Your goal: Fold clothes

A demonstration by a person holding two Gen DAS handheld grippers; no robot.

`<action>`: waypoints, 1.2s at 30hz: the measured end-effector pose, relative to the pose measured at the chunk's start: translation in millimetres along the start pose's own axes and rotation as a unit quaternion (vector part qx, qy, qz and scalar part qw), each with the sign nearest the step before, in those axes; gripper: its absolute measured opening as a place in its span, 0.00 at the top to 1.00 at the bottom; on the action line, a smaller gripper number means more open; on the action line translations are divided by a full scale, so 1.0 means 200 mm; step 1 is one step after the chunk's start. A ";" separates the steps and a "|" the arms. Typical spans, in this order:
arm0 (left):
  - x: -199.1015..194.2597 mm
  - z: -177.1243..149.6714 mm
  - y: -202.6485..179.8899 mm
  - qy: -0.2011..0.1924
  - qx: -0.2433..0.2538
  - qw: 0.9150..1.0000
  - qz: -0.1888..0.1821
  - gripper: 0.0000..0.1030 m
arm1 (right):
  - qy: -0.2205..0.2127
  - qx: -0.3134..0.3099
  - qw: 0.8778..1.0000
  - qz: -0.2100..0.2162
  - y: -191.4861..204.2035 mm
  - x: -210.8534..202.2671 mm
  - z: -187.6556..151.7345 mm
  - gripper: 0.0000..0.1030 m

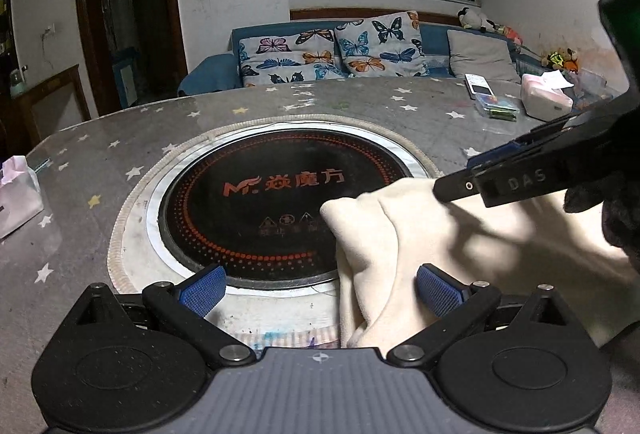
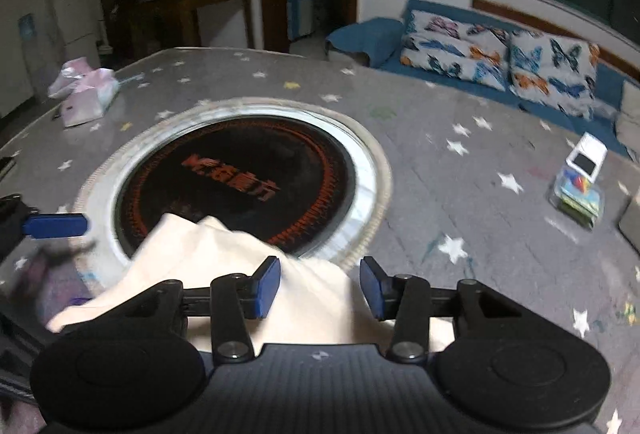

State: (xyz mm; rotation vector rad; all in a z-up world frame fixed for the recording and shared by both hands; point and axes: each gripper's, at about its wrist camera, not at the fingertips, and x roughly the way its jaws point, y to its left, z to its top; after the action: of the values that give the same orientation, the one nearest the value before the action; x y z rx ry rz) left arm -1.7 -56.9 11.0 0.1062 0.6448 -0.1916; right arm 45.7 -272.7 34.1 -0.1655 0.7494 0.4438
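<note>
A cream cloth (image 1: 400, 234) lies rumpled on the table, its far corner over the rim of the round black hotplate (image 1: 260, 201). My left gripper (image 1: 322, 292) is open wide, low over the cloth's near left edge; a fold rises between its fingers without touching the pads. My right gripper (image 1: 472, 173) reaches in from the right above the cloth. In the right wrist view the right gripper (image 2: 320, 288) stands open over the cloth (image 2: 208, 254), with cloth and grey table showing in the gap. A blue fingertip (image 2: 56, 226) of the left gripper shows at the left edge.
The table (image 1: 120, 161) has a grey cover with stars and the hotplate (image 2: 240, 177) sunk in its middle. A pink tissue pack (image 1: 546, 97), a white box (image 1: 480, 85) and a clear case (image 1: 496, 105) sit far right. A pink bag (image 2: 86, 93) lies far left. A blue sofa (image 1: 340, 49) stands behind.
</note>
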 end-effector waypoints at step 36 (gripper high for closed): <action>-0.04 0.02 0.01 0.014 -0.020 1.000 -0.001 0.00 | -0.039 -0.041 0.998 -0.006 0.23 -0.42 -0.22 0.13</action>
State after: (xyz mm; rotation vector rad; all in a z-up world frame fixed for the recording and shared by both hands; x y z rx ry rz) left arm -6.1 -53.9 19.2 0.0705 0.6761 -0.1797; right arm -56.3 -272.0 60.7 -0.2294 0.6541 0.4670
